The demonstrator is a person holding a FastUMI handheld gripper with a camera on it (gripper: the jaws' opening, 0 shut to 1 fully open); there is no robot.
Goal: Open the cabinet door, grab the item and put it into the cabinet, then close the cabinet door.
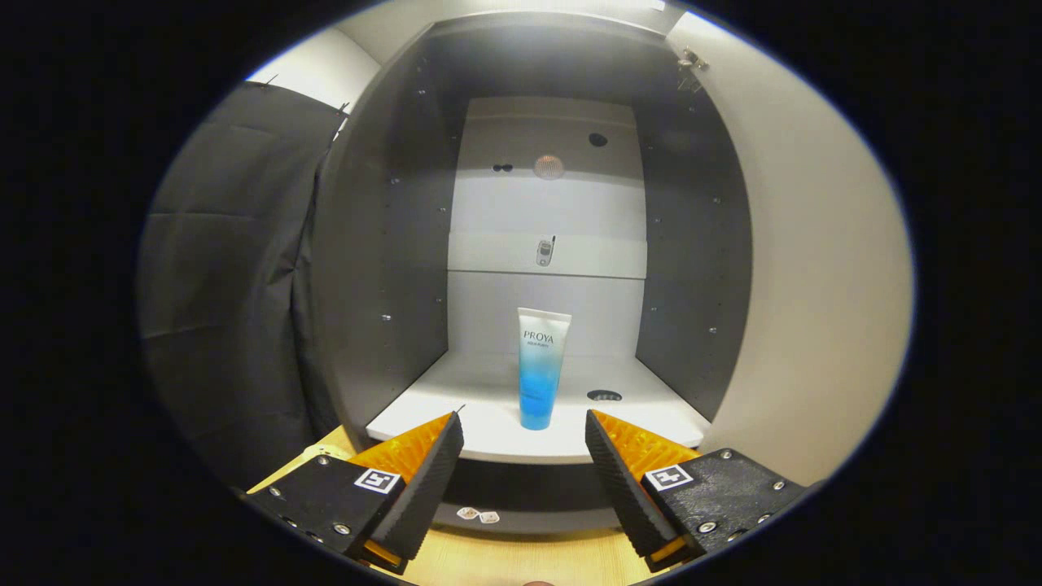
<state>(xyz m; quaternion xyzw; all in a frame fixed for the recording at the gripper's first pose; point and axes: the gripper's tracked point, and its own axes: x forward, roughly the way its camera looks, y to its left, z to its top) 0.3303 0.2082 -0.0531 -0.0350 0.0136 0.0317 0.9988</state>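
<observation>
Tongs [524, 435] are spread wide with nothing between the two fingers, which sit just short of the front edge of the cabinet's [383, 244] bottom shelf [456, 399]. Beyond the fingers, a blue and white tube [541, 370] stands upright on its cap near the front of that shelf, apart from both fingers. The cabinet door [806, 285] is swung open on the right. A small dark round hole [604, 395] lies in the shelf just right of the tube. Black cloth [228, 268] hangs left of the cabinet, and a wooden surface [505, 561] shows below the fingers.
</observation>
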